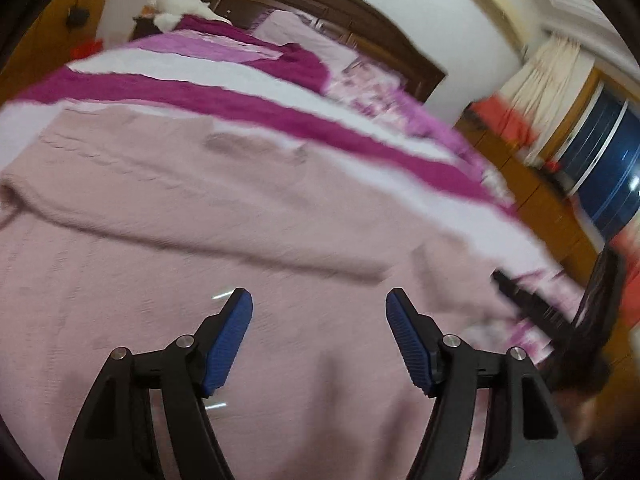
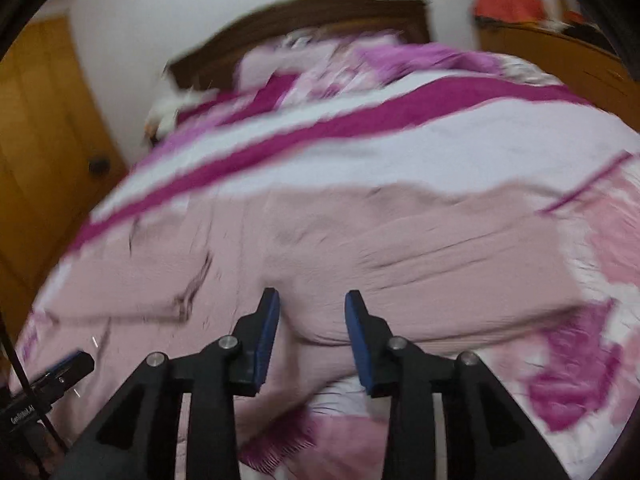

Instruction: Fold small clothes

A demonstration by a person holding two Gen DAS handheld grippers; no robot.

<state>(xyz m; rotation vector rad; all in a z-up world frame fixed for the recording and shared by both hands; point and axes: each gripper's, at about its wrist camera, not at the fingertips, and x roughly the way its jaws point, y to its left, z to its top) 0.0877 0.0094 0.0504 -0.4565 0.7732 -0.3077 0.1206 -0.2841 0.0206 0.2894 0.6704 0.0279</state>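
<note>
Bed (image 1: 224, 76) with striped magenta cover carries the pale pink knit garment (image 1: 200, 216), one fold already laid across it, more folds likely left; left tool (image 1: 319, 308) and right tool (image 2: 313, 306) both spread, holding nothing.

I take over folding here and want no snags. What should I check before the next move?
1. Left gripper empty, jaws apart: ok.
2. Right gripper empty, jaws apart: ok.
3. Pink garment lies on the striped bedspread: ok.
4. Garment flat: not ok, a fold ridge crosses it.
5. Hem and sleeve edges findable: cannot tell, pictures blurred.
6. Grippers clear of each other: ok, the left one shows at the right view's lower left edge.
</note>
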